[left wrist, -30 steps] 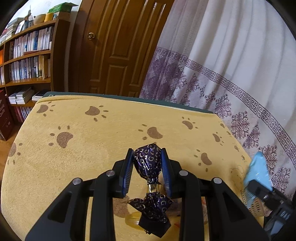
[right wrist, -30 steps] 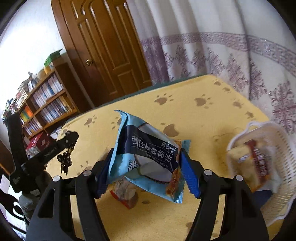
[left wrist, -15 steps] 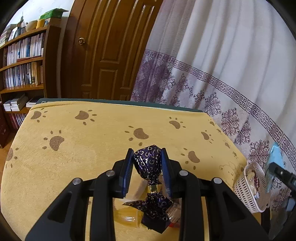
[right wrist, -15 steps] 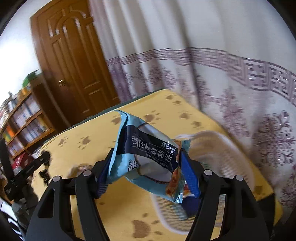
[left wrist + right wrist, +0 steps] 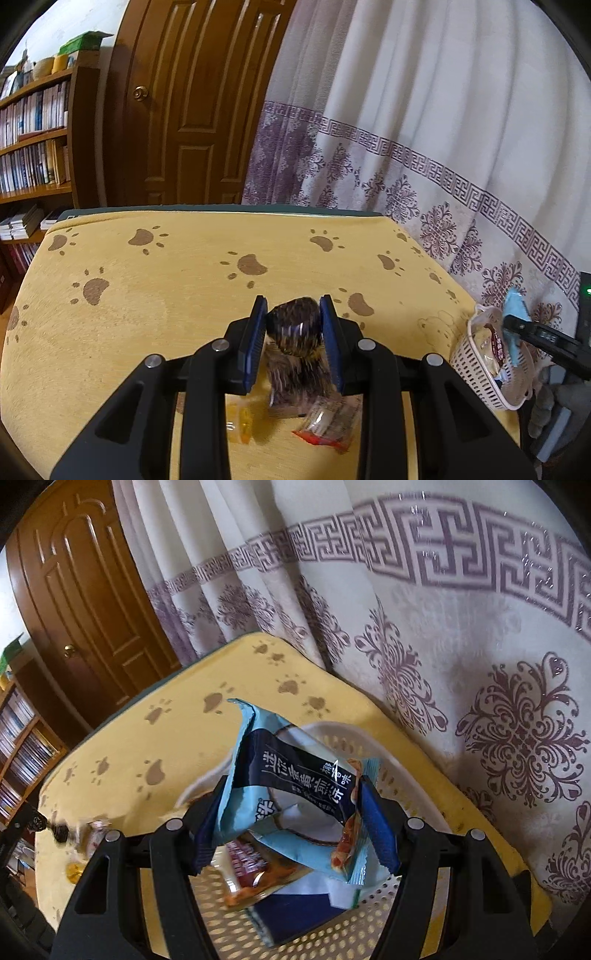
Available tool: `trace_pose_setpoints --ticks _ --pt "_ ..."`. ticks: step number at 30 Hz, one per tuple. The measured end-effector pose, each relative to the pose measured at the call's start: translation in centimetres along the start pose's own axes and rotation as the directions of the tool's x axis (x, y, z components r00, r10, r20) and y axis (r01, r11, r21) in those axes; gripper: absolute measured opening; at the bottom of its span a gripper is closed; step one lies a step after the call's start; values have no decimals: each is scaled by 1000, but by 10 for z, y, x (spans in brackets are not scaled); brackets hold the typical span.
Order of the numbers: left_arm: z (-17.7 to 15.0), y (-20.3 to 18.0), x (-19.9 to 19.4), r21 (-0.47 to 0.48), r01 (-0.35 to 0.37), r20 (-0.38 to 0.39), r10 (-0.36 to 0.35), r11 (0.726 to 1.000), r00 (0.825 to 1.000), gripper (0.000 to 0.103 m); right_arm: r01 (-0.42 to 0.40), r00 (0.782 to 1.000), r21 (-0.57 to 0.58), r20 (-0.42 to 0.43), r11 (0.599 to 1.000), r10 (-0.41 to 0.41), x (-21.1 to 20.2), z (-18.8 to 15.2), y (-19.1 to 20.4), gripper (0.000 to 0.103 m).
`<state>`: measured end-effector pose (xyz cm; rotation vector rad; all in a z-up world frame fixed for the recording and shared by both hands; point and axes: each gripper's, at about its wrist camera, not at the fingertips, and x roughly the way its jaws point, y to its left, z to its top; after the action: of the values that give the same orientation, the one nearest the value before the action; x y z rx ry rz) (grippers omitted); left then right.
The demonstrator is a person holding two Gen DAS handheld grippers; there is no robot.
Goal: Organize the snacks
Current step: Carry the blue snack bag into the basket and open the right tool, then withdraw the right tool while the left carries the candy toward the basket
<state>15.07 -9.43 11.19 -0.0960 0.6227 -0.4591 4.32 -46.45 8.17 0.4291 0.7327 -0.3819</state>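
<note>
My left gripper (image 5: 293,321) is shut on a dark purple foil-wrapped candy (image 5: 295,328), held above the yellow paw-print tablecloth (image 5: 166,295). My right gripper (image 5: 291,812) is shut on a light blue snack packet (image 5: 291,794) and hangs directly over the white perforated basket (image 5: 406,786). In the basket lie a red-brown snack packet (image 5: 255,871) and a dark blue one (image 5: 295,919). From the left wrist view the basket (image 5: 476,373) stands at the table's right edge, with the right gripper (image 5: 517,328) and its blue packet (image 5: 515,306) over it.
Under the left gripper lie a red-edged clear snack packet (image 5: 328,424) and a small yellow candy (image 5: 242,424). A patterned curtain (image 5: 443,147) hangs behind the table's right side. A wooden door (image 5: 192,110) and bookshelf (image 5: 33,147) stand beyond the far edge.
The right gripper has carried the blue packet rightwards from mid-table to above the basket and tipped down. The left gripper has shifted a little with the candy, which now looks blurred.
</note>
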Motion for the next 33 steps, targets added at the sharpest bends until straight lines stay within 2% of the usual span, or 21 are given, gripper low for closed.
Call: trace_pose_setpoints --ticks 8,10,15,20,28,33 --pt "-4 -14 -1 38 18 -1 -18 999 1000 30 12 999 -35 -45 999 -13 17 2 4 72" --pt "-3 -13 -1 38 19 0 -19 999 1000 30 -4 999 -22 -37 1000 3 14 1 4 78" --pt "-1 -4 0 15 19 -2 -19 1000 1000 30 -21 1000 -18 22 1000 21 -8 2 9 80" --pt "5 16 -2 -37 46 -2 -46 998 999 30 -33 995 -45 90 998 37 -34 -2 18 81" --pt "13 57 -1 -153 84 -5 -86 985 996 30 -64 990 -55 123 996 70 -63 -21 22 81" --pt "15 67 -5 -196 107 7 -108 975 994 30 -76 987 -47 137 996 82 -79 -34 19 82"
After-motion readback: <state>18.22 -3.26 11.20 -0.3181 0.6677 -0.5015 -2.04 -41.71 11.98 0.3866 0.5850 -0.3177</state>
